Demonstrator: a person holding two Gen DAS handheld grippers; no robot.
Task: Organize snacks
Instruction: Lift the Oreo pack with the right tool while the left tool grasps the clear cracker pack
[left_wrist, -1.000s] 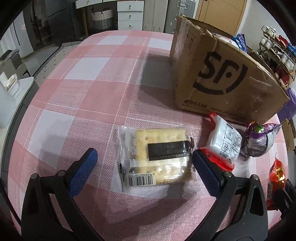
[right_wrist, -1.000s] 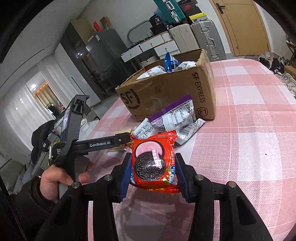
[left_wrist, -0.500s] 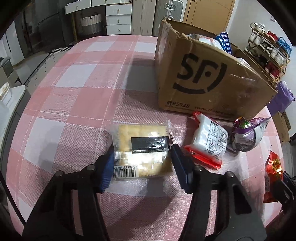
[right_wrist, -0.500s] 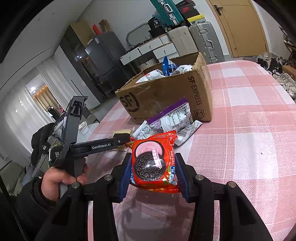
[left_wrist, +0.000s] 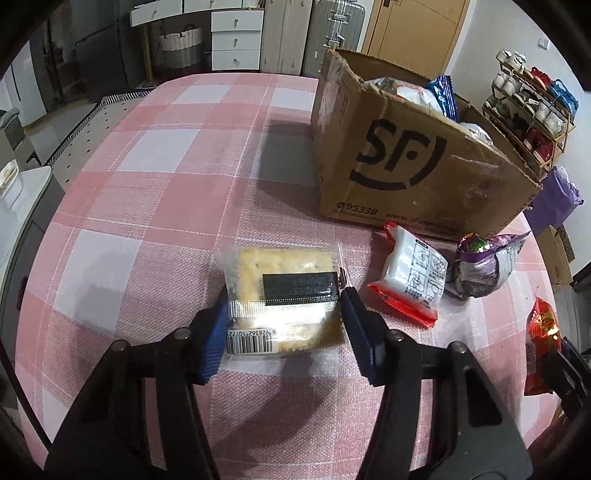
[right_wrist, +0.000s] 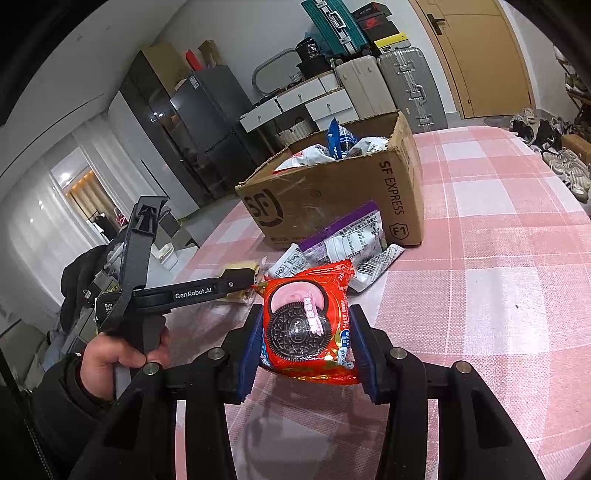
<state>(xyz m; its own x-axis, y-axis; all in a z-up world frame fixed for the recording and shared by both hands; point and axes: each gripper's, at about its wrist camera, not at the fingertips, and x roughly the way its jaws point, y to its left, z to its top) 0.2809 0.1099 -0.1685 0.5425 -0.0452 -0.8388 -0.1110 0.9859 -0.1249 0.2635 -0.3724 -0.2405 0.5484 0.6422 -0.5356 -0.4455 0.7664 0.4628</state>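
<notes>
Since jaws stood wide a second ago, left gripper (left_wrist: 282, 321) now pinched on cracker pack (left_wrist: 284, 295), flat on checked tablecloth (left_wrist: 155, 206) near cardboard box (left_wrist: 410, 162); likely ready to lift toward box. Right gripper (right_wrist: 306, 354) clamped on red cookie pack (right_wrist: 306, 325), held above cloth, unchanged. Loose white-red packet (left_wrist: 410, 284) and purple bag (left_wrist: 484, 266) just beside box. Box reads "SF", "SF EXPRESS", "95338"; left gripper arm reads "GenRobot.AI"; barcode on cracker pack.
</notes>
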